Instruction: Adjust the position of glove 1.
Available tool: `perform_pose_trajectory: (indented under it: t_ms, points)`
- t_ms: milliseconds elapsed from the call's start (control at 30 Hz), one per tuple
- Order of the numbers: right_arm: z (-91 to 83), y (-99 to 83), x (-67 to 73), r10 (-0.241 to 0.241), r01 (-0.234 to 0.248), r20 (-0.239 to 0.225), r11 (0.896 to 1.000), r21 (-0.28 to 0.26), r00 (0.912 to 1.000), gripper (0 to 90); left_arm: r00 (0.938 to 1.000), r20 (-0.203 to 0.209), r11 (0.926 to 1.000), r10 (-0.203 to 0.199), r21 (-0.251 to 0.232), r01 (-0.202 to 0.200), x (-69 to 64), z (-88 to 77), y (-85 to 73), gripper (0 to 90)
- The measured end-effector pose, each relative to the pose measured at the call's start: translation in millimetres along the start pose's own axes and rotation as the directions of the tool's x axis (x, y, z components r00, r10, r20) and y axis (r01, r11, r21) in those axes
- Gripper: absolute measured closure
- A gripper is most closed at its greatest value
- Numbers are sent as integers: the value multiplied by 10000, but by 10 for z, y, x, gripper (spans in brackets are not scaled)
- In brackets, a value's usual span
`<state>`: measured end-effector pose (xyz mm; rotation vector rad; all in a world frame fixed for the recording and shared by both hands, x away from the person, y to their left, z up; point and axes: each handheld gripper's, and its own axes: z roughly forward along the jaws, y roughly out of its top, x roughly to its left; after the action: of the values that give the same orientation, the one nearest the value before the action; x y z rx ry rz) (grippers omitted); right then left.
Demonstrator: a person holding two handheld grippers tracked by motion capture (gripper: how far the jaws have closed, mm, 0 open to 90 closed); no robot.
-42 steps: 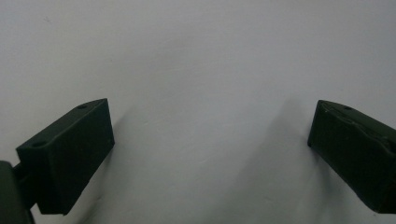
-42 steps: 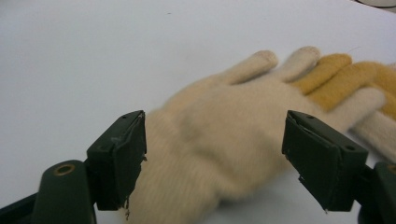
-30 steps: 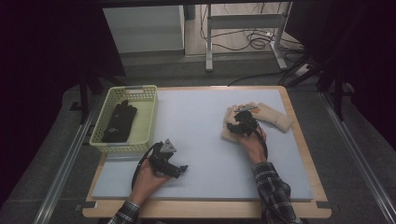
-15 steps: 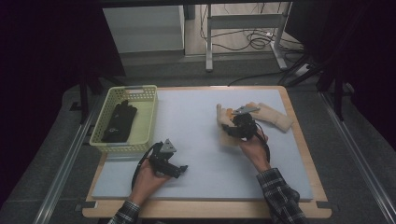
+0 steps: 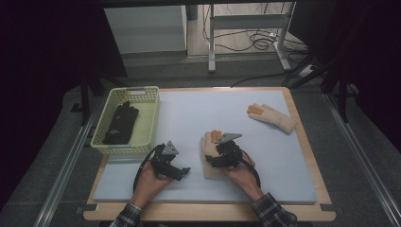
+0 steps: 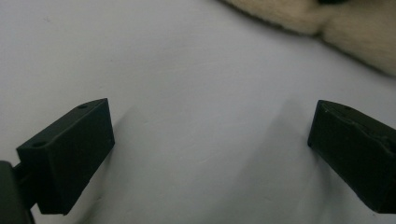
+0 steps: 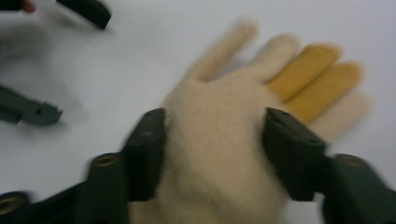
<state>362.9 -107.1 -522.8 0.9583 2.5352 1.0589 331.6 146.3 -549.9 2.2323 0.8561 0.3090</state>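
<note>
Dim surroundings, bright mat, right gripper view perhaps motion-blurred

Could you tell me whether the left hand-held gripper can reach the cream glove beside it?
Probably yes: the left hand-held gripper is open, and bare mat lies between it and the cream glove.

Dim room, grey floor, cables, perhaps a white cabinet.

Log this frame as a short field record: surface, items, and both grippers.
surface: grey mat on a wooden table
basket: left edge of mat, black glove inside
near glove: cream, two orange fingers, between the right gripper jaws
far glove: cream, lying alone
left gripper: open over bare mat
</note>
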Motion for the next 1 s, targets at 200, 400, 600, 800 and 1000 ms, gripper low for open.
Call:
perform_pose_trajectory:
  t_ms: [200,400,600,800,1000]
  points:
    - [-149,95,-90,129,-143,-298,9988,-459,9995,254,10000,-4,10000,19,-3,-19,2,0,0,6]
    - [-334,114,-573,494,-463,766,9981,-411,9958,305,10000,3,10000,2,0,-2,1,0,0,6]
    - [-441,-7,-1089,1385,-1322,1703,9901,-478,9756,413,10000,8,10000,-9,2,9,1,0,0,6]
    - [-607,-33,-1537,2023,-1908,2594,9792,-692,9443,436,10000,-1,10000,-3,1,3,2,1,1,6]
    - [-646,2,-1831,2218,-2100,3263,9751,-715,9189,435,10000,11,10000,10,17,-10,4,-1,1,6]
